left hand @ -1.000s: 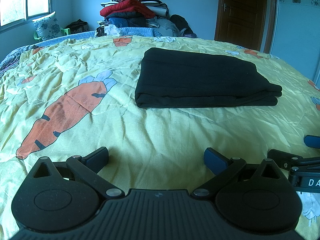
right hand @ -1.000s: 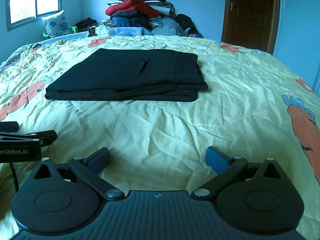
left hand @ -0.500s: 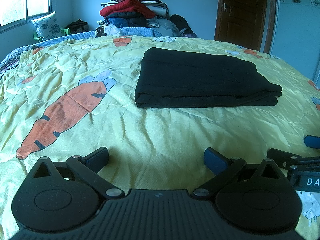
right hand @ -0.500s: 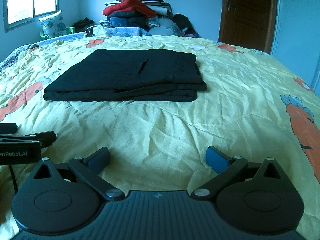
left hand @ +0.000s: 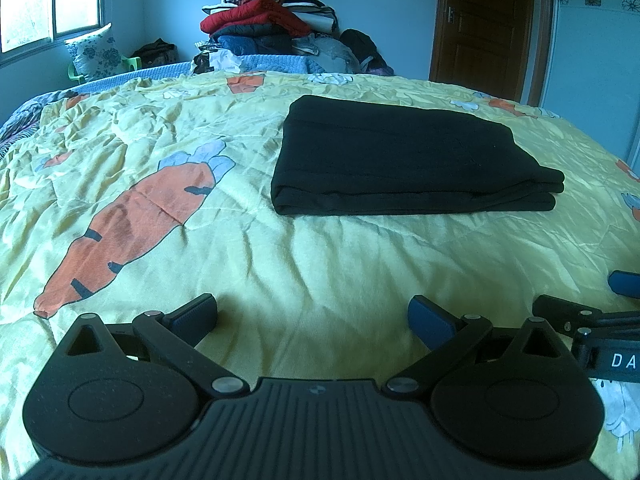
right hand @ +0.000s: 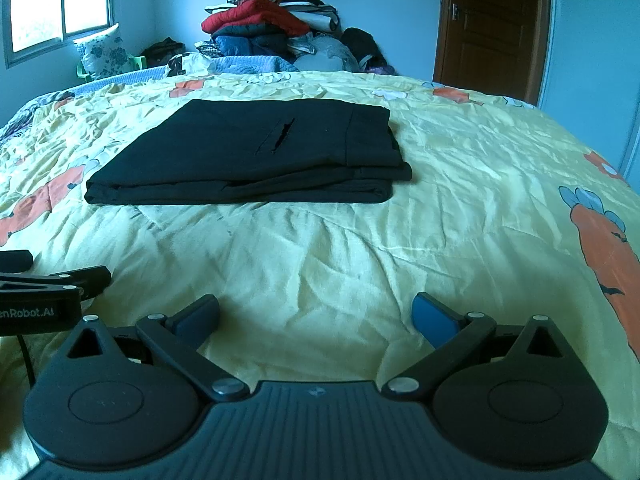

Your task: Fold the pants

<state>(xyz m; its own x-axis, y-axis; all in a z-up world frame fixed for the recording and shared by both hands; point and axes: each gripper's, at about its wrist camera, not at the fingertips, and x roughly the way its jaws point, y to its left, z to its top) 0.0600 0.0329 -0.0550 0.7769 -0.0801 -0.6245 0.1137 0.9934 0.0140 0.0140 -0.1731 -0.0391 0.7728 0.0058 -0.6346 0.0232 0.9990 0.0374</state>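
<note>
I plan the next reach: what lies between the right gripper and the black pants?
Only wrinkled yellow bedsheet lies between the right gripper and the folded black pants, as the right wrist view shows.

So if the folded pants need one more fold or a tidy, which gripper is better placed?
Probably the right. The pants lie nearer its centre line, loose layered end within its side; the left gripper sees them off right. Both are open.

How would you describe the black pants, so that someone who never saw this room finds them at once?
Start at the large bed with the yellow carrot-print cover. In the middle of it lie the black pants, folded into a flat rectangle. Unlike the clothes pile at the far end, they lie alone, plain black and neat.
</note>
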